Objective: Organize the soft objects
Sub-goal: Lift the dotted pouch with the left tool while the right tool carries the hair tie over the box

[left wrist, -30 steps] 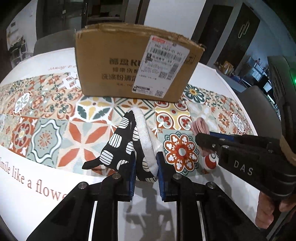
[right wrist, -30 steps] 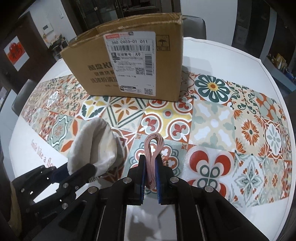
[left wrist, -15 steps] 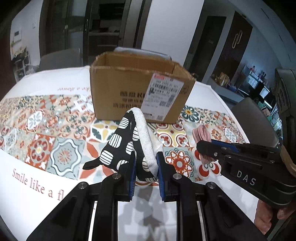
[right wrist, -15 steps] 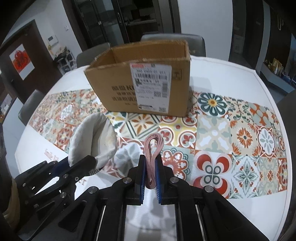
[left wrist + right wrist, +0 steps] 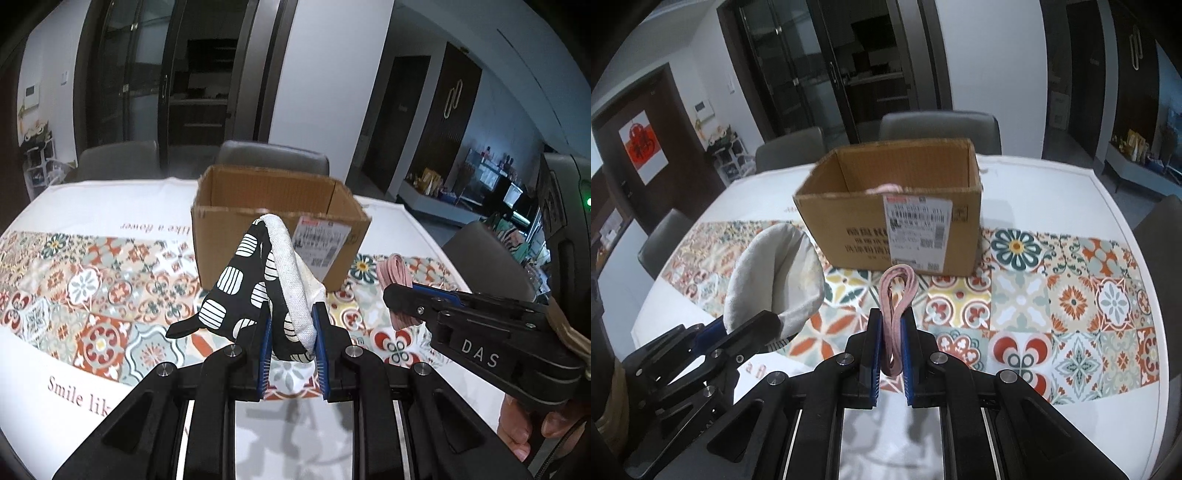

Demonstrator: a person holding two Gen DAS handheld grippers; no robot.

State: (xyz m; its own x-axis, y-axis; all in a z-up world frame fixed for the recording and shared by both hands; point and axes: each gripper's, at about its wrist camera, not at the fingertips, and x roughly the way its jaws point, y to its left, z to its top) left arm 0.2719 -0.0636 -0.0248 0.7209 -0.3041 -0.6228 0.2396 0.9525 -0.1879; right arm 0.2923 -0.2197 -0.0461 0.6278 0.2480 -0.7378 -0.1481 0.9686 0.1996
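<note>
My left gripper [image 5: 291, 343] is shut on a black-and-white patterned oven mitt [image 5: 266, 280] with a pale lining, held up above the table. In the right wrist view the same mitt [image 5: 775, 277] shows its pale side at the left. My right gripper [image 5: 891, 350] is shut on a folded pink band [image 5: 895, 310]; that band [image 5: 397, 273] also shows in the left wrist view, to the right of the mitt. An open cardboard box [image 5: 897, 214] stands ahead on the table, with something pink [image 5: 884, 189] inside it. Both grippers hang in front of the box, below its rim.
The table carries a white cloth with a colourful tiled runner [image 5: 1052, 295]. Grey chairs [image 5: 940, 127] stand behind the box and at the sides. A person's hand [image 5: 528, 435] holds the right gripper at the lower right.
Both grippers have risen with the mitt and the pink band in them. The box looks smaller and farther, and its open top and inside have come into view.
</note>
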